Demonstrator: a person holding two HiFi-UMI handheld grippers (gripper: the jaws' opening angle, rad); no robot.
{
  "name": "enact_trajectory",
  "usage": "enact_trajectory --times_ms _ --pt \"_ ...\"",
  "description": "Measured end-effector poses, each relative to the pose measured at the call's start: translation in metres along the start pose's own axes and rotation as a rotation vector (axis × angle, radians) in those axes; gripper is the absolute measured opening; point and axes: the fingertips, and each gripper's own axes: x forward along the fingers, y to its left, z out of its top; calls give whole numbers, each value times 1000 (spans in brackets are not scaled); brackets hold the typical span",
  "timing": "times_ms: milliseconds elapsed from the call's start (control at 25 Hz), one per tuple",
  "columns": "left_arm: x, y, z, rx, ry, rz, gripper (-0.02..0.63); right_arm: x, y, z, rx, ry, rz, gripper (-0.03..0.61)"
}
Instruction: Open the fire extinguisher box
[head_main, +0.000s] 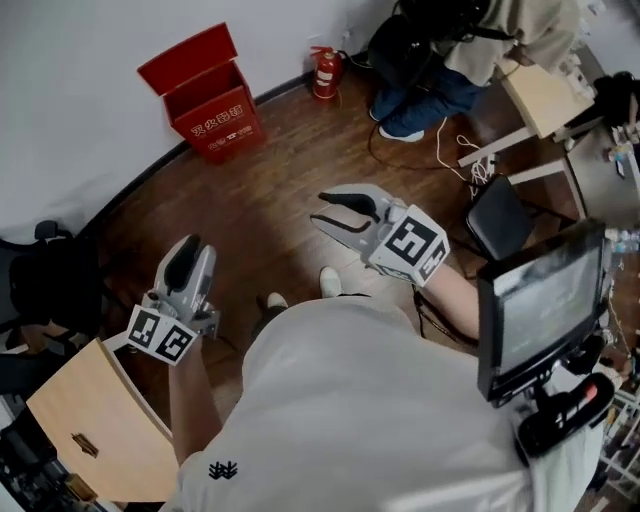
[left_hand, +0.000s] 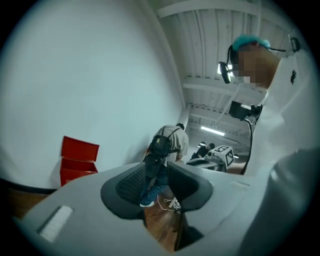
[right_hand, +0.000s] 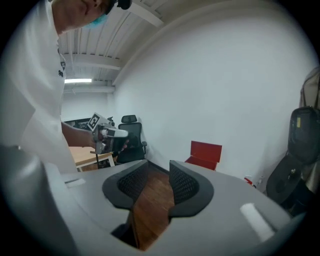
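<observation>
The red fire extinguisher box (head_main: 207, 96) stands on the wooden floor against the white wall, its lid tilted up and back. It also shows as the red box (left_hand: 78, 160) and the red box (right_hand: 204, 154) in the two gripper views. My left gripper (head_main: 185, 252) is held well short of it, over the floor, its jaws a little apart with nothing between them; the left gripper (left_hand: 156, 174) points at the room beyond. My right gripper (head_main: 320, 212) hangs farther right, open and empty, and the right gripper (right_hand: 157, 176) shows only floor in its gap.
A red fire extinguisher (head_main: 325, 72) stands by the wall right of the box. A person (head_main: 440, 55) is at the far right by a desk (head_main: 545, 98), with cables (head_main: 455, 150) on the floor. A black chair (head_main: 45, 290), wooden table (head_main: 100, 420) and monitor (head_main: 540, 310) flank me.
</observation>
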Motion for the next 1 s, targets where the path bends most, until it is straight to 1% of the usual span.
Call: enact_trajectory --times_ms 80,240,320,480,720,880,1000 --pt "-11 -20 4 34 3 -6 127 2 11 7 -2 -22 18 137" --pt "-44 -56 5 71 -6 -79 127 2 57 13 -24 -33 16 137" --pt "-69 -66 3 93 4 -105 127 6 84 17 -30 -38 0 137" --pt "-114 -75 -2 93 13 -154 127 11 127 28 -54 -38 -23 135" --pt "-164 -67 -6 99 5 -153 127 11 147 26 -74 -8 -26 135" --pt "-182 -67 -6 99 -6 -151 127 11 154 21 -81 8 -24 133" --pt "-191 -76 -6 100 -14 -151 127 11 161 18 -87 21 -24 133"
